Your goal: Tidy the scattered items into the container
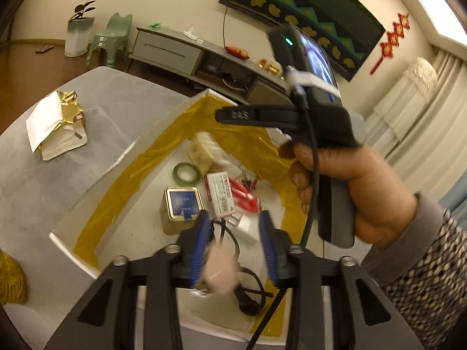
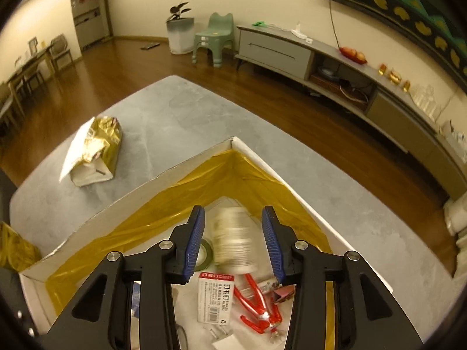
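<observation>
A white box [image 2: 233,143] lined with gold foil stands on the grey table [image 2: 175,116]. Inside lie a green tape roll [image 1: 186,172], a blue-lidded tin [image 1: 182,204], a staples box [image 2: 214,297], a red toy figure [image 2: 259,306] and a black cable [image 1: 248,291]. My left gripper [image 1: 235,246] is open over the box, with a blurred pinkish-white block [image 1: 220,274] loose between its fingers. My right gripper [image 2: 234,243] is open too. A blurred pale roll [image 2: 233,239] sits in its gap, touching neither pad. In the left wrist view a hand [image 1: 350,183] holds the right gripper [image 1: 230,115].
A crumpled gold and white bag [image 2: 93,151] lies on the table left of the box. Another gold bundle [image 1: 11,280] sits at the left edge. Beyond the table are wooden floor, a grey TV cabinet [image 2: 277,49], a green stool [image 2: 216,38] and a potted plant [image 2: 181,32].
</observation>
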Demonstrator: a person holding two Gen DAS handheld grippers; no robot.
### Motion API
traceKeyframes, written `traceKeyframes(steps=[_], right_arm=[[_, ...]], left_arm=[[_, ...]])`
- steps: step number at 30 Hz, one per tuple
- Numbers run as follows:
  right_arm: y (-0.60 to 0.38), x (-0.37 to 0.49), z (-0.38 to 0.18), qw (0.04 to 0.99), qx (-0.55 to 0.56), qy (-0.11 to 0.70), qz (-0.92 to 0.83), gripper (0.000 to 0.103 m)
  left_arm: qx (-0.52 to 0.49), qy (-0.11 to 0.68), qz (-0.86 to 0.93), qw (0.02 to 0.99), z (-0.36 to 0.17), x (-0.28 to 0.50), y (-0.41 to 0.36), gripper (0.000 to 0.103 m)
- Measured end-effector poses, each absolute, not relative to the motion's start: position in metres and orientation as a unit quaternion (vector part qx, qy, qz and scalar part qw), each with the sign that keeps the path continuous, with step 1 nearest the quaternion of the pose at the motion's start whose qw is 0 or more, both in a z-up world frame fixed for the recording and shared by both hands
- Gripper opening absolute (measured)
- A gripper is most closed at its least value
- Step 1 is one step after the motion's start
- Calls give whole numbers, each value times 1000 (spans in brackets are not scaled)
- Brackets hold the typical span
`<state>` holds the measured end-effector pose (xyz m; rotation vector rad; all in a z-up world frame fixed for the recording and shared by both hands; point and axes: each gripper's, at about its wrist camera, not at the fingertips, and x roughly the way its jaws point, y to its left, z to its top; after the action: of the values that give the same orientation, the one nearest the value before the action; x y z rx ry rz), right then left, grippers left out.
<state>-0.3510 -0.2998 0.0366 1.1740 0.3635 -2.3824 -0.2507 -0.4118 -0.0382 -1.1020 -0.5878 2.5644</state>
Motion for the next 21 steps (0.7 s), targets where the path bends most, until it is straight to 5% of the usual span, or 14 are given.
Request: traceKeyframes(steps=[8,16,21], right_arm=[[-273,-299,76,229,389,159,-878,44],[-256,-212,94,196,347,296,-868,59],[-246,-163,69,164,353,395,-832,59]], left_arm=[[-350,-265,891,111,-33,-244,-448,45],[-339,-240,901,126,-25,-239,-442,46],[-349,-235,897,135,-26,-233,-436,50]])
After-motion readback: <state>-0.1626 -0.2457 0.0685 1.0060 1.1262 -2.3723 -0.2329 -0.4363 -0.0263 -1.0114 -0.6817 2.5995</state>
